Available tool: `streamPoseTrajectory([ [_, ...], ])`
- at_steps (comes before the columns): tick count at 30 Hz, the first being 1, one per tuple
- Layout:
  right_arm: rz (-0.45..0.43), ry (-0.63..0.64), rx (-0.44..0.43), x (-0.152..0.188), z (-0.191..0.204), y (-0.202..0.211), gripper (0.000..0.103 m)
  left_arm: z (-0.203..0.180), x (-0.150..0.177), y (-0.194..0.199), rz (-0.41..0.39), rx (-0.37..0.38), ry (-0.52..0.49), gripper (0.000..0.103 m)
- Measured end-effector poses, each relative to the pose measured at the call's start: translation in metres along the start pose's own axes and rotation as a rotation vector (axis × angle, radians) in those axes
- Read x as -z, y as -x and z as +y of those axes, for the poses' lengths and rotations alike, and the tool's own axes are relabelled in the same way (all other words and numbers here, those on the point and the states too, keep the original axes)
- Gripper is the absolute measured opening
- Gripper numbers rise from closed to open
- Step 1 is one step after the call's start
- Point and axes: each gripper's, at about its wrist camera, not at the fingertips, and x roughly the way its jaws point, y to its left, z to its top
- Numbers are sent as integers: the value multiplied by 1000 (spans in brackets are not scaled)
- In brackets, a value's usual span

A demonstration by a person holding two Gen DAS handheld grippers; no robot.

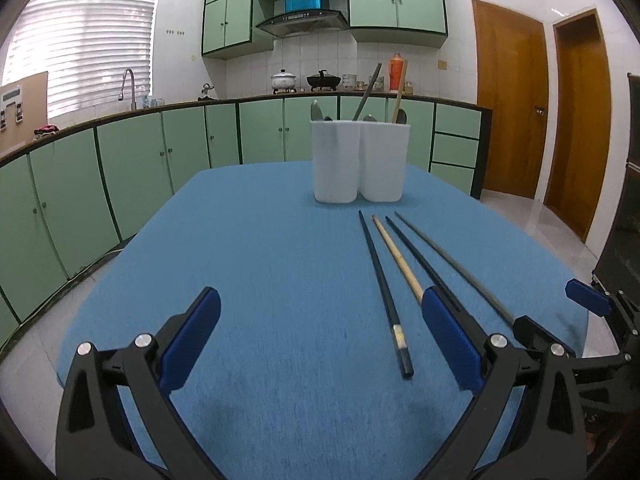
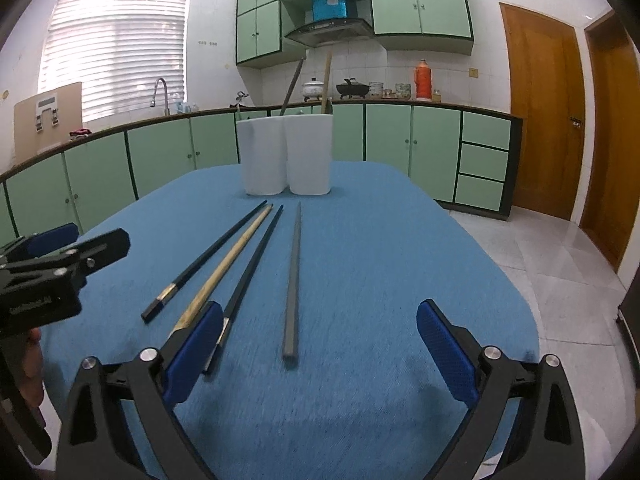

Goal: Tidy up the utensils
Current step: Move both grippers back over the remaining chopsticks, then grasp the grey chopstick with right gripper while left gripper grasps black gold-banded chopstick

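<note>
Several chopsticks lie side by side on the blue table (image 1: 260, 280): a black one with a pale band (image 1: 382, 288), a wooden one (image 1: 396, 258), another black one (image 1: 416, 258) and a grey one (image 1: 452, 264). The right wrist view shows them too: black (image 2: 208, 258), wooden (image 2: 228, 262), black (image 2: 252, 264), grey (image 2: 294, 276). A white two-part holder (image 1: 360, 162) (image 2: 288, 156) stands behind them with utensils in it. My left gripper (image 1: 320, 340) is open and empty, left of the chopsticks. My right gripper (image 2: 320, 348) is open and empty over the grey chopstick's near end.
The table edge drops to a tiled floor (image 2: 560, 264) on the right. Green cabinets (image 1: 120, 168) run along the left and back. Wooden doors (image 1: 508, 100) stand at the right. The left gripper shows at the left of the right wrist view (image 2: 52, 256).
</note>
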Motion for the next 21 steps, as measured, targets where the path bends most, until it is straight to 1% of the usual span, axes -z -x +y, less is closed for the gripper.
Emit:
streamPoseTrajectory([
  [3, -3, 9, -5, 5, 2, 1, 89, 1, 5, 0, 3, -2, 1, 98],
  [9, 15, 17, -11, 11, 4, -5, 72, 2, 8, -1, 6, -2, 14, 98],
  [11, 25, 20, -12, 13, 5, -9, 63, 1, 10, -1, 8, -3, 12, 98],
  [18, 32, 8, -5, 16, 5, -13, 49, -5, 13, -5, 24, 9, 1, 98],
  [20, 31, 13, -2, 16, 6, -14, 40, -9, 14, -6, 29, 19, -5, 98],
  [21, 30, 14, -3, 16, 7, -13, 38, -10, 15, -6, 31, 23, -6, 98],
])
